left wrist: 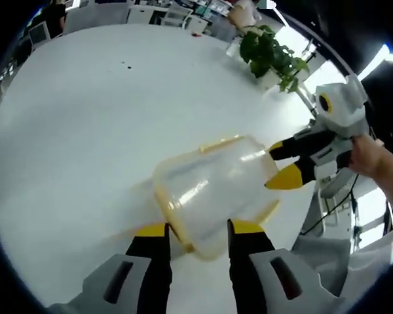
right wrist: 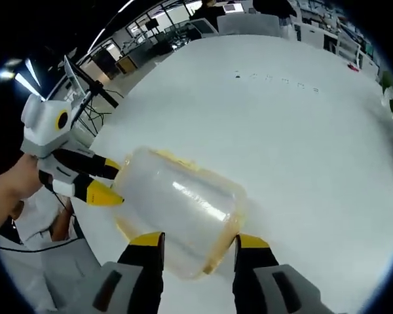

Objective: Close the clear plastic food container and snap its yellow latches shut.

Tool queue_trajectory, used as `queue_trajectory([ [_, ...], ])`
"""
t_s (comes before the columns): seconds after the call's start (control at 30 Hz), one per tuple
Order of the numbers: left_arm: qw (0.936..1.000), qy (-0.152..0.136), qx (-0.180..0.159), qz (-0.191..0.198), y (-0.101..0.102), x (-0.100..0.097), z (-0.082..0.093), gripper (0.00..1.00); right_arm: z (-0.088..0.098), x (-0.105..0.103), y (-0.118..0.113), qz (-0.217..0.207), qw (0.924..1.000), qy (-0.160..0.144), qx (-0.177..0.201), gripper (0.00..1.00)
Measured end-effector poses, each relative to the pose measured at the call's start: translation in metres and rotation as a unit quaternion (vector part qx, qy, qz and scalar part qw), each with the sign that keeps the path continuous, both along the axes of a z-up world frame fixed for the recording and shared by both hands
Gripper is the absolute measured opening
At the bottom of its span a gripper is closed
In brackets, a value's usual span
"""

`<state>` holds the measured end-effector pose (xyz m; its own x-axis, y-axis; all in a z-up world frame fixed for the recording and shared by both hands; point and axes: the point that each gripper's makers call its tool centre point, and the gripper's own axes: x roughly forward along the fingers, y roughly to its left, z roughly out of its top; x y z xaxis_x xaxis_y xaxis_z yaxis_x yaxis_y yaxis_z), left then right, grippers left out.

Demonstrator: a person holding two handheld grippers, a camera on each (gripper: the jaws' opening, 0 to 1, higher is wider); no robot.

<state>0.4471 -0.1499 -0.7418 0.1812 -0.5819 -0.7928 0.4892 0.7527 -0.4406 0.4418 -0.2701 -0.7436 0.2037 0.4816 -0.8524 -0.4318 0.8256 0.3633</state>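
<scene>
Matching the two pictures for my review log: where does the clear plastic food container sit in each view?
Left gripper view: clear plastic food container just below centre, above that view's own jaws.
Right gripper view: container lower centre-left, above that view's own jaws.
Shared landmark: the white table under it.

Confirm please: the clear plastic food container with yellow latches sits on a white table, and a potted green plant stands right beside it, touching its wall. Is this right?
Not quite. The clear plastic food container with yellow latches does sit on the white table, but the potted green plant stands far off near the table's edge, not touching it. The left gripper view shows this.
</scene>
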Motion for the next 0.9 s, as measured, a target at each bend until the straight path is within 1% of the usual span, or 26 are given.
queue_trajectory([
  [0.03,1.0000,0.005,0.000,0.003,0.000,0.001,0.000,0.32,0.000,0.000,0.000,0.001,1.0000,0.001,0.001,0.40],
  [0.1,1.0000,0.005,0.003,0.001,0.000,0.000,0.000,0.33,-0.001,-0.001,0.001,0.006,1.0000,0.004,0.006,0.42],
  [0.13,0.9999,-0.009,0.006,-0.011,0.000,0.002,0.001,0.34,-0.001,-0.002,0.002,0.008,0.9999,0.003,0.009,0.43],
  [0.17,0.9996,-0.019,0.010,-0.019,0.000,0.003,0.002,0.34,-0.003,-0.008,0.003,0.011,0.9997,0.015,0.013,0.46],
  [0.2,0.9985,-0.038,0.017,-0.036,0.000,0.004,0.003,0.35,-0.006,-0.009,0.002,0.009,0.9997,0.017,0.011,0.52],
  [0.23,0.9981,-0.044,0.018,-0.040,0.000,0.004,0.003,0.35,-0.007,-0.009,0.000,0.012,0.9998,0.011,0.009,0.55],
  [0.27,0.9985,-0.039,0.019,-0.034,0.000,0.003,0.004,0.35,-0.006,-0.006,-0.001,0.011,0.9999,0.000,0.009,0.56],
  [0.33,0.9987,-0.033,0.018,-0.036,0.001,0.002,0.004,0.34,-0.001,-0.008,-0.003,0.006,0.9997,0.008,0.020,0.47],
  [0.37,0.9987,-0.031,0.016,-0.038,0.002,0.000,0.004,0.34,0.000,-0.008,-0.004,0.009,0.9998,0.006,0.017,0.46],
  [0.4,0.9985,-0.030,0.015,-0.042,0.002,-0.001,0.004,0.34,0.001,-0.006,-0.006,0.015,0.9998,0.001,0.011,0.48],
  [0.53,0.9981,-0.036,0.025,-0.044,0.006,0.000,0.005,0.35,0.008,-0.001,-0.009,0.015,0.9998,-0.010,0.012,0.47],
  [0.63,0.9972,-0.044,0.030,-0.052,0.008,0.002,0.010,0.35,0.009,-0.001,-0.011,0.035,0.9992,-0.019,0.000,0.45],
  [0.73,0.9945,-0.066,0.046,-0.066,0.011,0.008,0.014,0.34,0.010,0.001,-0.012,0.057,0.9978,-0.031,-0.016,0.46],
  [0.8,0.9953,-0.063,0.042,-0.060,0.012,0.010,0.018,0.33,0.008,-0.001,-0.012,0.080,0.9959,-0.030,-0.028,0.48],
  [0.83,0.9953,-0.064,0.042,-0.059,0.012,0.011,0.020,0.34,0.007,-0.003,-0.014,0.102,0.9936,-0.030,-0.039,0.47],
  [0.9,0.9924,-0.080,0.051,-0.077,0.012,0.014,0.023,0.35,0.007,-0.002,-0.016,0.119,0.9906,-0.038,-0.056,0.46],
])
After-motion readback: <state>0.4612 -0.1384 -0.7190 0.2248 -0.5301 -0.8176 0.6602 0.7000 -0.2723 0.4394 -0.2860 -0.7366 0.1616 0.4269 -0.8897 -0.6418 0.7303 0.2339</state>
